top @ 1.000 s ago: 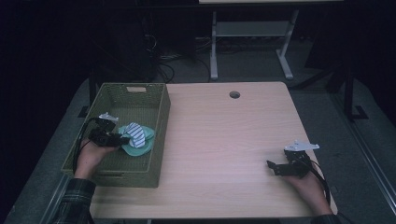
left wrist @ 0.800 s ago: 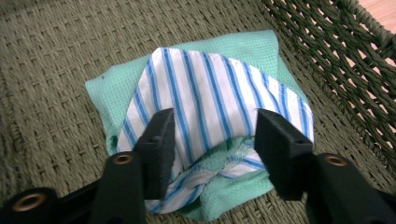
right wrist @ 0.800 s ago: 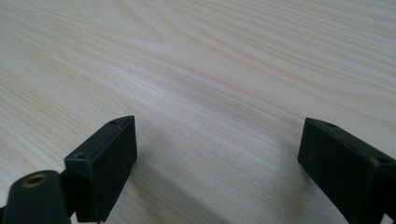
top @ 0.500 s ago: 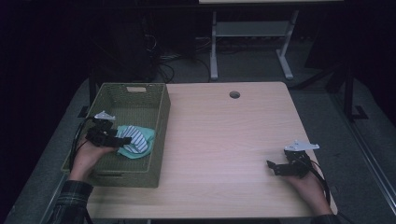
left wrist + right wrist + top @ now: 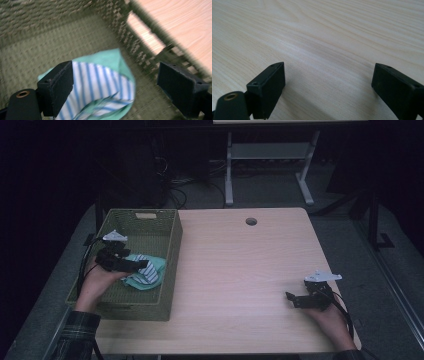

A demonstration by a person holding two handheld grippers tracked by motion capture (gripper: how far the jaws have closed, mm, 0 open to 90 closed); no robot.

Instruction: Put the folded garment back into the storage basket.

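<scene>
The left gripper (image 5: 142,265) hangs inside the green woven basket (image 5: 172,250), its jaws having just been opening and now spread wide; the striped green cloth (image 5: 105,87) lies loose on the basket floor just beneath and between them, ungripped. The right gripper (image 5: 328,92) rests released over bare table (image 5: 240,270).

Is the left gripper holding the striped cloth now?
No, the left gripper has its jaws wide apart, and the striped cloth lies loose in the basket.
</scene>
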